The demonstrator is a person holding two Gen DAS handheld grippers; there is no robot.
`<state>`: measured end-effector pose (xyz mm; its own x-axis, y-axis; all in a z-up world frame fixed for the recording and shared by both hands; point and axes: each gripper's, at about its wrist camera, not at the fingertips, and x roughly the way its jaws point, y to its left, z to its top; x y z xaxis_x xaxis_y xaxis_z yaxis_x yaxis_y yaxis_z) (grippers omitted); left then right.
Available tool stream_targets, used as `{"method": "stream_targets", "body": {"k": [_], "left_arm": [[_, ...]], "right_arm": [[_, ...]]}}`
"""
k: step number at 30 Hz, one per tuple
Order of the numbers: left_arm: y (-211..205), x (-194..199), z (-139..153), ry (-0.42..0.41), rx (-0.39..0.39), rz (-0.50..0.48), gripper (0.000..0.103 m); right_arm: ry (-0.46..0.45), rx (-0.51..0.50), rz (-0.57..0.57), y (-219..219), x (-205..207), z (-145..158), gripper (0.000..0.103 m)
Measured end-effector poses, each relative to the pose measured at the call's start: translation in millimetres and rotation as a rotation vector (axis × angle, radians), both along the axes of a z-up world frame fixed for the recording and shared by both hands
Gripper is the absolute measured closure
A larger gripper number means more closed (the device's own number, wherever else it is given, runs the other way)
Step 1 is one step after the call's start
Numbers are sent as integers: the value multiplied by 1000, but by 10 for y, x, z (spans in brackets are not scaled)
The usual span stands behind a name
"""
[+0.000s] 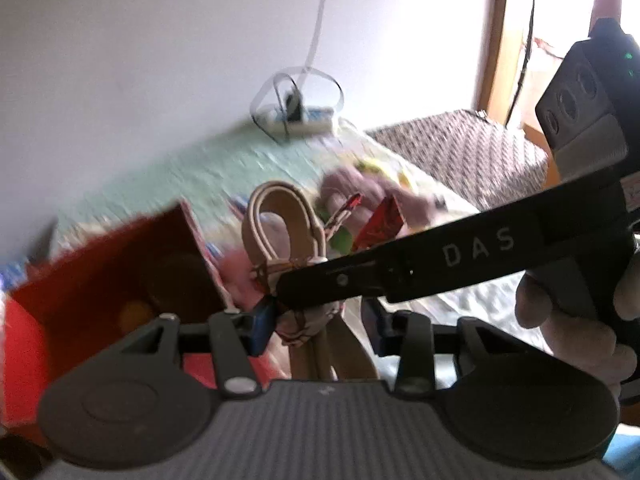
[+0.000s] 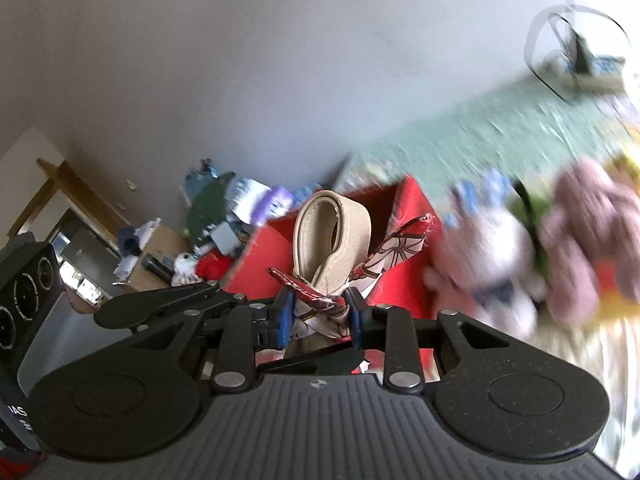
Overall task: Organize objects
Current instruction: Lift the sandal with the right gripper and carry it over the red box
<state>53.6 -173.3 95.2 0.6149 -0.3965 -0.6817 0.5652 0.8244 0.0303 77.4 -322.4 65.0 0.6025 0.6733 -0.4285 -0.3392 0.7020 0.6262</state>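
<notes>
Two grippers share one bag

Both our left gripper [image 1: 316,330] and right gripper [image 2: 320,316] pinch the scarf-wrapped neck of the bag [image 2: 332,236], likely sharing its weight, held above the red box [image 2: 264,256] and bed [image 1: 192,168].

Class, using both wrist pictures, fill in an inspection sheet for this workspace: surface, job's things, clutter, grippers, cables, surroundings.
Surface: green bedspread, blurred.
Job's things: beige bag handle with a patterned scarf tied round its base; red box behind it.
Clutter: soft toys on the bedspread; clear plastic holder at the far edge; heap of oddments by the wall.
Grippers: left gripper and right gripper both closed on the scarf knot; the right gripper's fingers cross the left view.
Cables: white cord hanging down the wall.
Surroundings: pale wall, woven chest, wooden door frame.
</notes>
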Motion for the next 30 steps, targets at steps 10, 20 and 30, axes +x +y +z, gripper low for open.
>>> {"method": "stream_targets", "body": {"k": [10, 20, 30], "left_arm": [[767, 373, 456, -101, -11, 123, 62], [1424, 1043, 73, 14, 3, 220, 62], [1701, 1460, -499, 212, 24, 246, 62]], "right_arm": [[-64, -48, 115, 911, 705, 249, 73], [34, -124, 174, 1542, 1223, -132, 73], [228, -151, 217, 1706, 1576, -629, 73]]}}
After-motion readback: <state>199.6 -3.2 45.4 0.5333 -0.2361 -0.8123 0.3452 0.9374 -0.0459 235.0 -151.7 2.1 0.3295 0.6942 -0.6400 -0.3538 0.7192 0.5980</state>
